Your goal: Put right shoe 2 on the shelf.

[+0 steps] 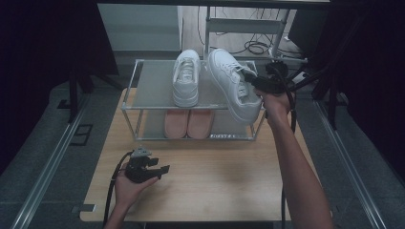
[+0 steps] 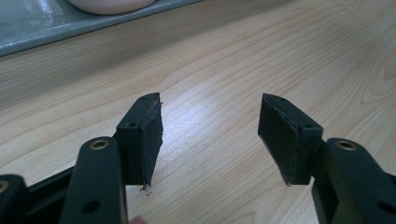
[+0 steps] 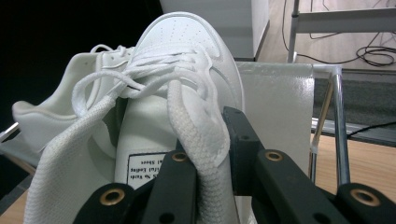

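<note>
I am holding a white sneaker (image 1: 237, 90) tilted above the right end of the rack's (image 1: 150, 90) top shelf, my right gripper (image 1: 260, 85) pinching its collar so the sole can come down flat beside its mate (image 1: 186, 77), which is sitting upright there. A pink pair (image 1: 187, 123) is resting on the lower shelf. My left gripper (image 1: 160, 170) is idling near the table (image 1: 229, 176), jaws wide apart and empty, clear of the work.
</note>
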